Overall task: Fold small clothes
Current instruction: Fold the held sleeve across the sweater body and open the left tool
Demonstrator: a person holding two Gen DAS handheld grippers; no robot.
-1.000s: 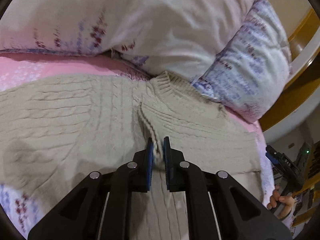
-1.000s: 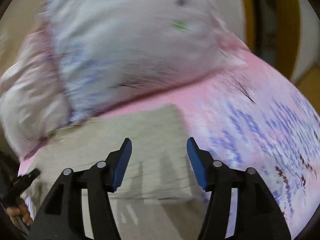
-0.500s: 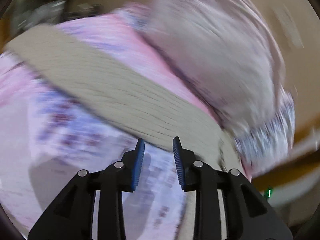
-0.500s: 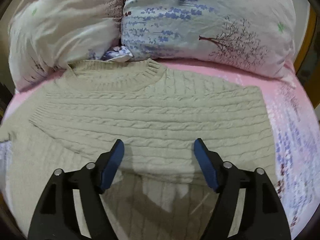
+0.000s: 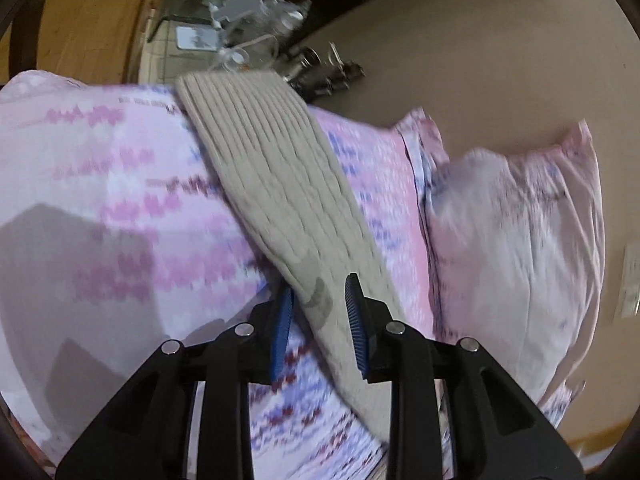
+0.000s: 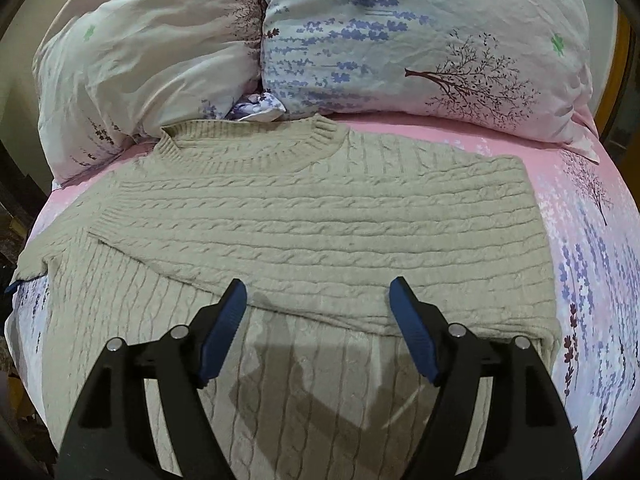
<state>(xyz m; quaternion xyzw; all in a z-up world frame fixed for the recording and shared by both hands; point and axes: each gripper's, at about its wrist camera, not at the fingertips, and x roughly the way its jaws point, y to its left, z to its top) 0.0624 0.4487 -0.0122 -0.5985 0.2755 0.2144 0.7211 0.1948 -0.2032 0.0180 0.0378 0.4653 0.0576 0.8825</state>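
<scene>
We work over a bed (image 6: pixel 592 240) covered with a pink sheet printed with lavender sprigs and small trees. At its head, two pillows stand side by side and touching: a cream pillow (image 6: pixel 152 52) on the left and a pale blue pillow (image 6: pixel 420 32) with a tree motif on the right. A beige wall (image 5: pixel 480 60) rises behind the bed, and an amber wooden frame edge (image 6: pixel 622 52) shows at the far right of the right wrist view.

The beige cable-knit sweater (image 6: pixel 312 216) lies flat on the sheet, its ribbed collar just in front of the gap between the pillows. One sleeve is folded across the chest, its ribbed cuff ending near the left side of the body.

Our right gripper (image 6: pixel 318 330) hangs above the lower body of the sweater with its blue fingers (image 6: pixel 224 332) spread wide and nothing between them.

In the left wrist view, which is blurred, the other sleeve (image 5: pixel 276 184) runs straight out across the sheet. Our left gripper (image 5: pixel 318 330) has its fingers set narrow, one on either side of the sleeve; the pads do not press on it. Cluttered items (image 5: pixel 256 20), too blurred to identify, sit beyond the bed's edge.
</scene>
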